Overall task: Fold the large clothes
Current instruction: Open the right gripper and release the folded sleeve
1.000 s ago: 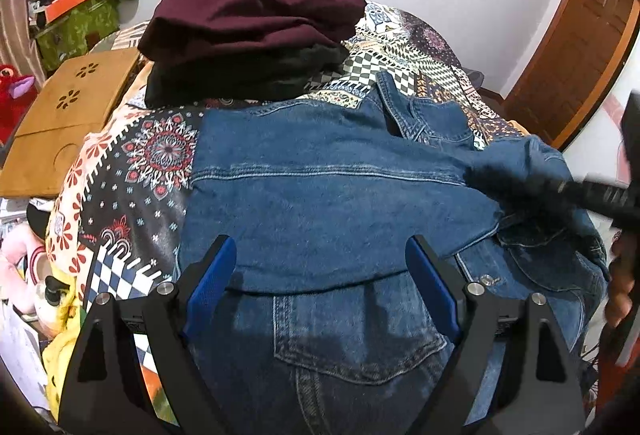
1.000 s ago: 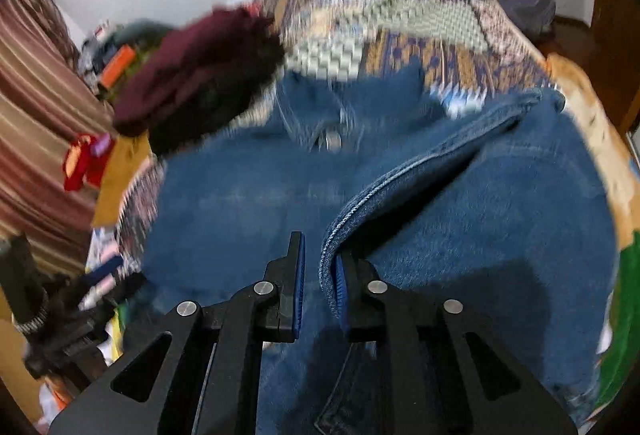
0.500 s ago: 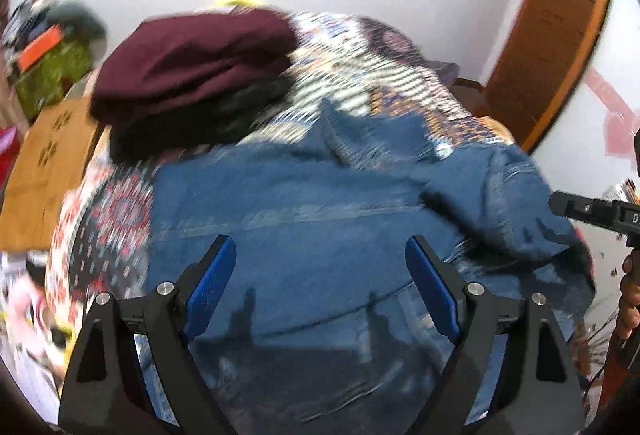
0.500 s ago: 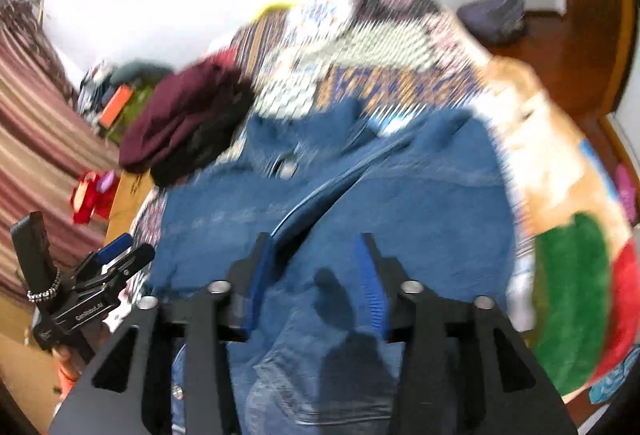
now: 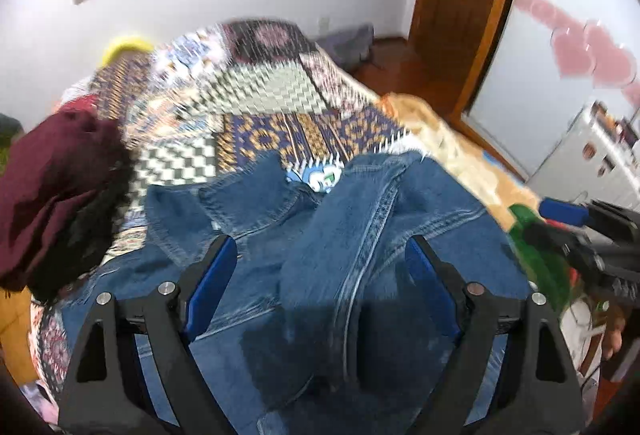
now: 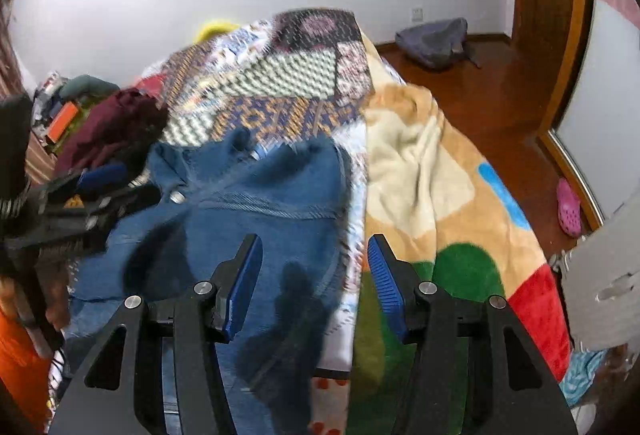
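A blue denim jacket (image 5: 360, 235) lies on the bed, its right side folded over the body, collar at the far end. It also shows in the right wrist view (image 6: 260, 211). My left gripper (image 5: 320, 263) is open and empty, held above the jacket's middle. My right gripper (image 6: 314, 255) is open and empty, above the jacket's right edge where it meets the blanket. The right gripper shows at the right edge of the left wrist view (image 5: 580, 231). The left gripper shows at the left of the right wrist view (image 6: 80, 195).
A patchwork quilt (image 5: 256, 103) covers the bed. A pile of maroon and black clothes (image 5: 52, 187) sits at the left. A beige, green and red blanket (image 6: 440, 195) drapes the bed's right side. A wooden door (image 5: 464, 3), floor bag (image 6: 432, 39) and pink shoe (image 6: 568, 207) are beyond.
My right gripper let go of the jacket's folded edge, opened and drew back to the right. My left gripper stayed open and swung its view rightward over the jacket.
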Available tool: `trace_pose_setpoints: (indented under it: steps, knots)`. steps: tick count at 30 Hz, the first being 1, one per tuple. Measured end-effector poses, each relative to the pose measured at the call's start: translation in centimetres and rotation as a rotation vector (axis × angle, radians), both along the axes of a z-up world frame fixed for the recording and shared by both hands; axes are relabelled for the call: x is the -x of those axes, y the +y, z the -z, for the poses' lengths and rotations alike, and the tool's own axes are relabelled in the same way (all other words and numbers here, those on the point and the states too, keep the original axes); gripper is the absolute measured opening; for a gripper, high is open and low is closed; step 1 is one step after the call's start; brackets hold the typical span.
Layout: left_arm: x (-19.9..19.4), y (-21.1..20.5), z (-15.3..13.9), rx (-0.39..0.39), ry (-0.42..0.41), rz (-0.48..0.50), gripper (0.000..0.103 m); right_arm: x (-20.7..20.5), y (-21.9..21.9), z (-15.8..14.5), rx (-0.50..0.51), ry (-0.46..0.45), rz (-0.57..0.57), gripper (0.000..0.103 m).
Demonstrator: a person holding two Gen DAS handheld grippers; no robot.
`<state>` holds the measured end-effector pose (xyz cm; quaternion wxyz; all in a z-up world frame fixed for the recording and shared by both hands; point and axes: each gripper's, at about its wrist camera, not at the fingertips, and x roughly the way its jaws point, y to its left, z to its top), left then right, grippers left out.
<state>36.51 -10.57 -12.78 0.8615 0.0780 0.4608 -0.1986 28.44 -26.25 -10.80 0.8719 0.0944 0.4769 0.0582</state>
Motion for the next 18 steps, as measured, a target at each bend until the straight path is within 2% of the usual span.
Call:
trace_pose_setpoints:
  steps: [4,5,6,9,11,14,15,16,18]
  knots:
    - [-2.9,-2.2,3.2,0.016,0.183,0.061,0.085,0.5,-1.0,2.2,0.01,0.047,-0.001,0.053]
    - [-3.5,-2.6,4.0,0.013,0.214,0.066,0.085,0.6,-1.2,2.6,0.002,0.041,0.006,0.06]
    - [-3.9,-3.0,4.6,0.007,0.231,0.073,0.085,0.7,-1.5,2.8,-0.011,0.03,0.011,0.063]
    - [-5.4,-4.1,6.5,-0.017,0.276,0.077,0.084,0.9,-1.9,2.8,-0.037,0.023,0.009,0.064]
    - [-6.2,-4.5,7.3,-0.013,0.302,0.072,0.08,1.0,-1.9,2.9,-0.036,0.017,0.004,0.064]
    - [-7.5,-4.7,7.6,0.013,0.315,0.052,0.05,1.0,-1.8,3.1,-0.035,0.012,-0.003,0.065]
    - [-7.9,-4.4,7.6,0.021,0.313,0.026,0.021,1.0,-1.8,3.1,-0.038,0.012,-0.004,0.065]
    - [-8.3,-4.3,7.6,0.02,0.31,0.004,0.006,0.9,-1.8,3.1,-0.041,0.014,-0.004,0.065]
    - [-8.5,-3.2,6.6,0.051,0.268,-0.036,0.006,0.8,-1.9,3.2,-0.047,0.018,-0.004,0.065]
